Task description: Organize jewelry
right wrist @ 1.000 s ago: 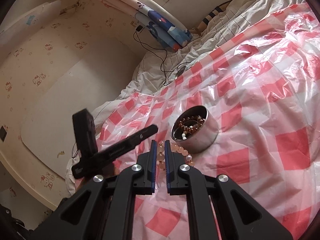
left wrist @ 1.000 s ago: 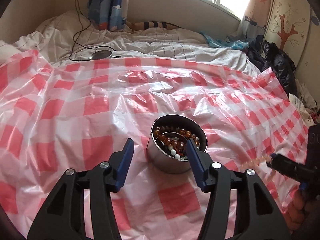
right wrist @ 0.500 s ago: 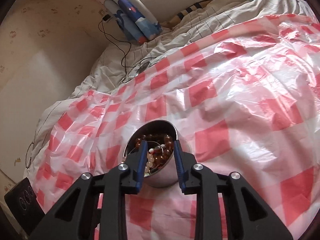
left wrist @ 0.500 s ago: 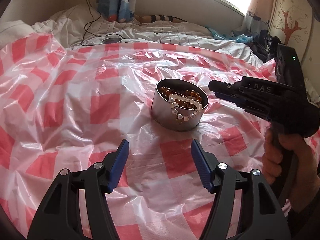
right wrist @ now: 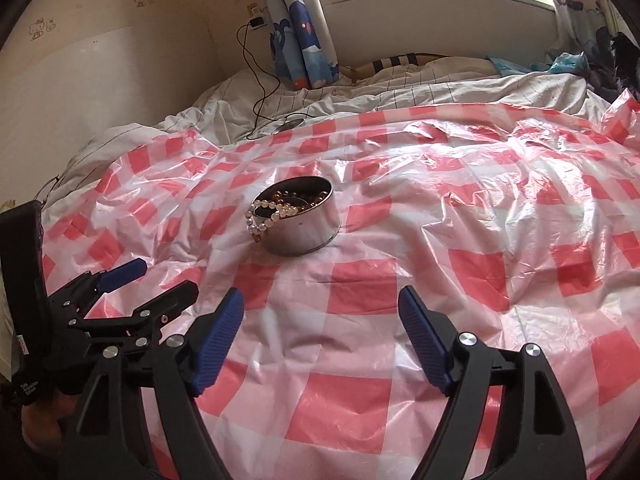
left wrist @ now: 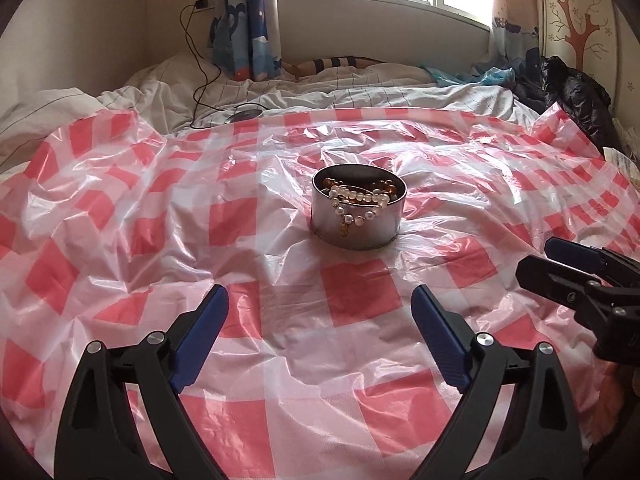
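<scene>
A round metal tin (left wrist: pixel 372 236) (right wrist: pixel 308 230) stands on the red-and-white checked plastic sheet (left wrist: pixel 280 320). It holds amber-brown beads (left wrist: pixel 384 188). A pale pearl bracelet (left wrist: pixel 356 206) (right wrist: pixel 266 220) lies across its top and hangs over the near rim. My left gripper (left wrist: pixel 320 312) is open and empty, well short of the tin. My right gripper (right wrist: pixel 320 312) is open and empty, also back from the tin. Each gripper shows at the edge of the other's view, the right (left wrist: pixel 560 260) and the left (right wrist: pixel 156 284).
The sheet covers a bed with rumpled white bedding (left wrist: pixel 360 96) behind. A black cable (left wrist: pixel 200 80) and a round dark disc (left wrist: pixel 244 114) lie at the back left. Dark clothes (left wrist: pixel 568 92) pile at the right. Wall, curtain and window stand beyond.
My right gripper opened, left the pearl bracelet draped over the tin, and drew back. My left gripper also pulled back from the tin and stayed open.
</scene>
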`<action>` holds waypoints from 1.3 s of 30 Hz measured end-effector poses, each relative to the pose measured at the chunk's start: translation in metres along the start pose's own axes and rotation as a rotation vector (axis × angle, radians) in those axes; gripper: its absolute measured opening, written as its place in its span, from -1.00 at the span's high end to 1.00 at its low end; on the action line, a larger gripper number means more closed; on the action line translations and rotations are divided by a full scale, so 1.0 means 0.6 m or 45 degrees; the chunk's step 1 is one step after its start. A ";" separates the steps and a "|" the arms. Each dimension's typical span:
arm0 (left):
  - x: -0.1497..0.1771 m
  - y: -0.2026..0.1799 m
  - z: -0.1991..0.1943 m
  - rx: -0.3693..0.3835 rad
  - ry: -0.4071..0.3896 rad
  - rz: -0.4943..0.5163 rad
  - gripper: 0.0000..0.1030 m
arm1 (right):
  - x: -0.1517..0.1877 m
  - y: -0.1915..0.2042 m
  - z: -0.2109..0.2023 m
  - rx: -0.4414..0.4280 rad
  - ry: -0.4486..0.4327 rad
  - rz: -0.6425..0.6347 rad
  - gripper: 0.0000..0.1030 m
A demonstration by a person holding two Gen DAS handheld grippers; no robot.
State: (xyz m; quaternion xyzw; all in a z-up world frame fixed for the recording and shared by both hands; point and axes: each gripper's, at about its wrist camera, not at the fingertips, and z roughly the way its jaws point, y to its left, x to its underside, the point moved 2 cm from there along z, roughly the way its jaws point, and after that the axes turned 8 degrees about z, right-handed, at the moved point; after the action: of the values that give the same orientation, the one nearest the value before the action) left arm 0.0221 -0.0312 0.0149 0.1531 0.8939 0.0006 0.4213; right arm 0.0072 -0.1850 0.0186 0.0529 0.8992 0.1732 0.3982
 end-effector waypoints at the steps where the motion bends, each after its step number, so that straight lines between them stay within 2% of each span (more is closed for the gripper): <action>1: -0.001 -0.004 -0.002 -0.001 -0.006 0.013 -0.76 | 0.001 -0.002 0.003 0.016 -0.004 0.008 -0.49; 5: -0.004 -0.008 -0.001 -0.006 -0.016 0.021 -0.84 | 0.000 -0.003 0.015 0.057 -0.014 0.012 -0.58; 11: -0.003 0.006 0.027 0.036 0.063 -0.077 -0.85 | 0.000 -0.001 0.031 0.126 -0.004 -0.010 -0.68; 16: -0.002 0.009 0.040 0.012 0.093 -0.088 -0.85 | 0.001 0.010 0.037 0.182 -0.009 -0.062 -0.73; 39: 0.001 0.015 0.055 -0.002 0.133 -0.094 -0.85 | 0.002 0.001 0.047 0.237 0.009 -0.050 -0.84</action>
State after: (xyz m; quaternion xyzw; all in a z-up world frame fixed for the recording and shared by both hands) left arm 0.0489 -0.0269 -0.0057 0.1195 0.9197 -0.0064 0.3738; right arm 0.0272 -0.1763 0.0003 0.0713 0.9137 0.0812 0.3917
